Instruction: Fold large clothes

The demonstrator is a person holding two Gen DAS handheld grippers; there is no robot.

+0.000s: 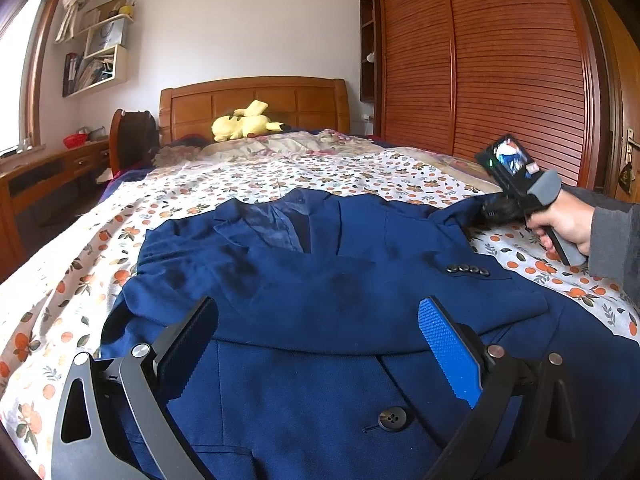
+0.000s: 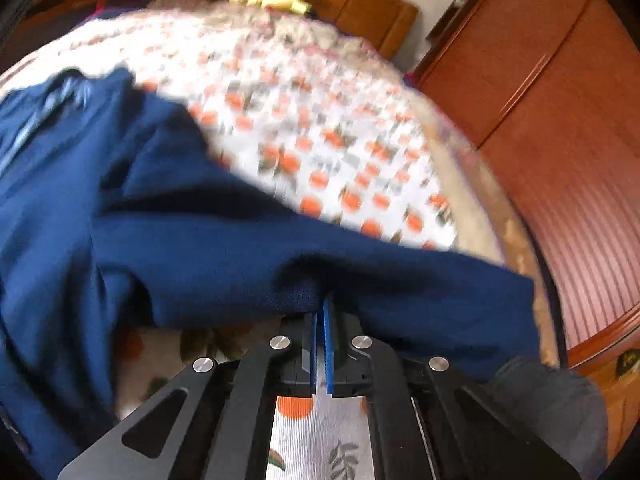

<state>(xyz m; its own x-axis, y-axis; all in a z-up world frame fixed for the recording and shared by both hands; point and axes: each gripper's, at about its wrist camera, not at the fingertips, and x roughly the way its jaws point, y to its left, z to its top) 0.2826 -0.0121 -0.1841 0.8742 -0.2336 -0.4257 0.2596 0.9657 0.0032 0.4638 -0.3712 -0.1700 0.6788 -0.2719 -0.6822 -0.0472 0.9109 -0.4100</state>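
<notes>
Left gripper (image 1: pixel 316 344) hovers wide open over the near hem of the navy blazer (image 1: pixel 320 280) lying on the bed (image 1: pixel 60 300) — right gripper (image 2: pixel 320 304) is pinched on its far-right sleeve. Soft, heavyish, floppy cloth — grab seams or cuffs.

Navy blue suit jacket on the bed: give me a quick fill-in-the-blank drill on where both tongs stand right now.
1. The navy blue suit jacket lies on a bedsheet printed with ____.
2. The right tongs are ____ on the jacket's fabric.
3. The left tongs stand ____ above the jacket.
4. Near the wooden headboard lies a ____ plush toy.

Missing words: oranges; shut; open; yellow
</notes>
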